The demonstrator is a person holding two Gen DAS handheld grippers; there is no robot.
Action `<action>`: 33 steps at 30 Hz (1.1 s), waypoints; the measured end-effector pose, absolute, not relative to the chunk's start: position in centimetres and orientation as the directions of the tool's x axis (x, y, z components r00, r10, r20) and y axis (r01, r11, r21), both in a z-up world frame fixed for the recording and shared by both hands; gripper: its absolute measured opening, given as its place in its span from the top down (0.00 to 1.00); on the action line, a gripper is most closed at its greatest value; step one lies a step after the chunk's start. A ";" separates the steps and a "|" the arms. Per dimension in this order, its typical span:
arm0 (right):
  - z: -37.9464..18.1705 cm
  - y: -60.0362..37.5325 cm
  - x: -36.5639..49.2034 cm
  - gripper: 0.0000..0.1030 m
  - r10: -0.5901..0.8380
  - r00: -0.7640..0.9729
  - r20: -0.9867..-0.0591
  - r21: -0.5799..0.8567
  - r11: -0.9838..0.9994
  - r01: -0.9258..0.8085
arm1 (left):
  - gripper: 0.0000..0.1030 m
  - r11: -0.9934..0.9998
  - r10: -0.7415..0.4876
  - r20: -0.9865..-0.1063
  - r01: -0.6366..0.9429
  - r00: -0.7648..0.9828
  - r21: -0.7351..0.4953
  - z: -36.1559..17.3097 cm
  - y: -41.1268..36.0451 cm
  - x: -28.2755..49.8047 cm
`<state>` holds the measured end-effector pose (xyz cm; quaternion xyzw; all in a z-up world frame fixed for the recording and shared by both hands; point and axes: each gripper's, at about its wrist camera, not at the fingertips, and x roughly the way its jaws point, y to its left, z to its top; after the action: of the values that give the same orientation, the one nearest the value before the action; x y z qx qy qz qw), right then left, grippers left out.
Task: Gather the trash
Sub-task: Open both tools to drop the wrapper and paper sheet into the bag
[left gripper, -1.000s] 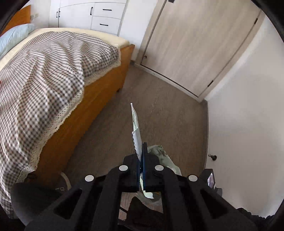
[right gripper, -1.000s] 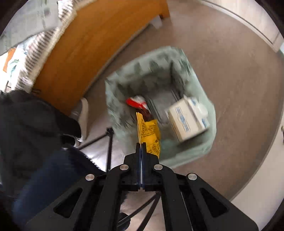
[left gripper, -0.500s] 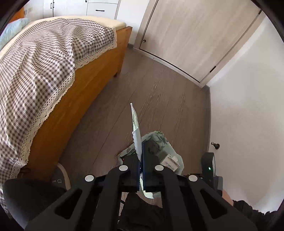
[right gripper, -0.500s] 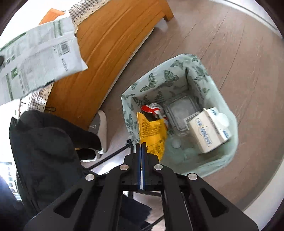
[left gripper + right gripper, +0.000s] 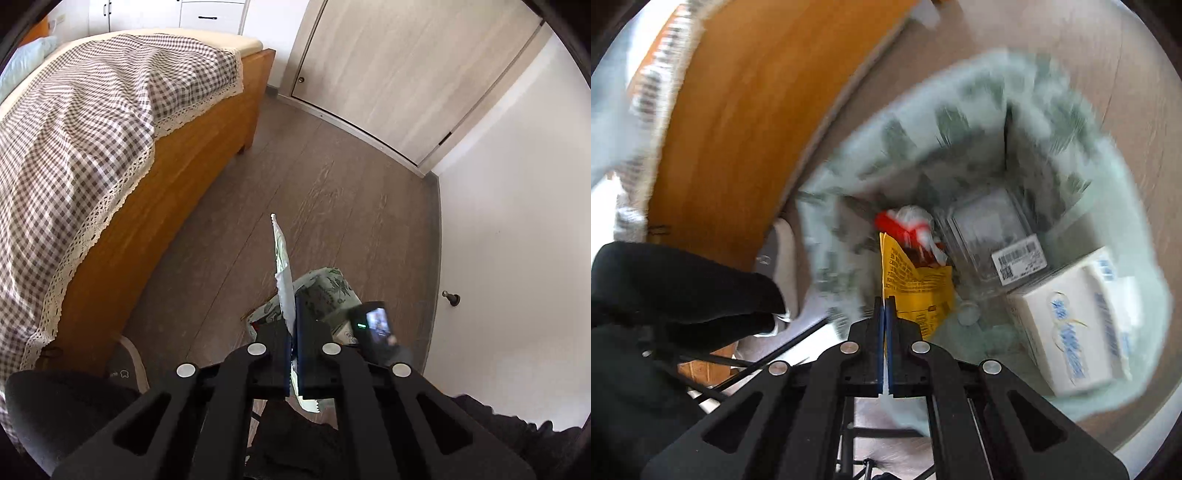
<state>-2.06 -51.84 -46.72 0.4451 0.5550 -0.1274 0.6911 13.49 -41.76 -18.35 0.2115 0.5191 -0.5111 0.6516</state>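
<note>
Left hand-held gripper (image 5: 292, 325): I see it clenched on a pale green-white wrapper (image 5: 281, 266), seen edge-on, long axis running forward along the fingers, tip pointing away from me over the floor (image 5: 332, 177).
Right hand-held gripper (image 5: 885, 314): clenched on a yellow wrapper (image 5: 912, 280), long axis pointing down into the bin.
Trash bin (image 5: 1137, 229): on the floor beside the bed (image 5: 207, 155); I see a white carton (image 5: 1071, 325) and a clear tray (image 5: 990, 225) inside.

Home bedroom: wood-frame bed (image 5: 207, 155) w/ checked bedspread (image 5: 85, 122) on left, white drawers (image 5: 207, 14) far, closet door (image 5: 399, 66) at far right, wood floor (image 5: 314, 199).
</note>
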 end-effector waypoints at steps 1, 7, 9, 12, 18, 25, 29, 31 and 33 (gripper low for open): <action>-47.9 -51.9 -2.0 0.99 0.328 0.340 -0.881 0.471 0.558 0.683 | 1.00 0.383 -0.442 -0.895 0.888 -0.063 -0.252 -18.5 -41.9 13.2; -46.5 -51.1 -1.5 0.38 0.296 0.367 -0.882 0.471 0.612 0.636 | 1.00 0.348 -0.397 -0.908 0.894 -0.132 -0.282 -20.2 -44.0 12.1; -44.9 -51.6 -2.5 0.37 0.293 0.433 -0.852 0.517 0.596 0.614 | 1.00 0.330 -0.369 -0.915 0.897 -0.165 -0.295 -21.2 -45.5 12.0; -42.0 -52.5 -4.5 0.37 0.243 0.482 -0.842 0.523 0.587 0.618 | 1.00 0.296 -0.307 -0.941 0.925 -0.144 -0.238 -22.9 -48.1 11.2; -35.7 -56.1 -10.9 0.37 0.012 0.518 -0.855 0.436 0.557 0.707 | 1.00 0.157 -0.158 -0.979 0.975 -0.130 -0.155 -27.8 -51.9 8.1; -34.1 -58.4 -16.4 0.37 -0.102 0.514 -0.851 0.420 0.454 0.786 | 1.00 0.115 0.103 -0.992 0.991 -0.077 -0.065 -36.8 -54.1 7.5; -35.1 -58.1 -16.9 0.37 -0.078 0.509 -0.857 0.430 0.434 0.792 | 1.00 0.091 0.160 -0.987 0.996 0.005 0.020 -40.0 -54.2 6.3; -35.7 -57.9 -16.6 0.37 -0.060 0.502 -0.863 0.429 0.438 0.789 | 1.00 0.061 0.196 -0.981 0.998 0.009 0.022 -41.6 -53.4 5.5; -35.9 -57.8 -16.4 0.37 -0.044 0.499 -0.865 0.430 0.446 0.785 | 1.00 0.117 0.254 -0.967 0.993 -0.023 0.007 -43.2 -53.3 5.9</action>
<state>-16.40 -57.79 -35.92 0.4459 0.4151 -0.2792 0.7422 5.89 -53.32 -43.25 0.5279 0.5906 -0.4036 0.4578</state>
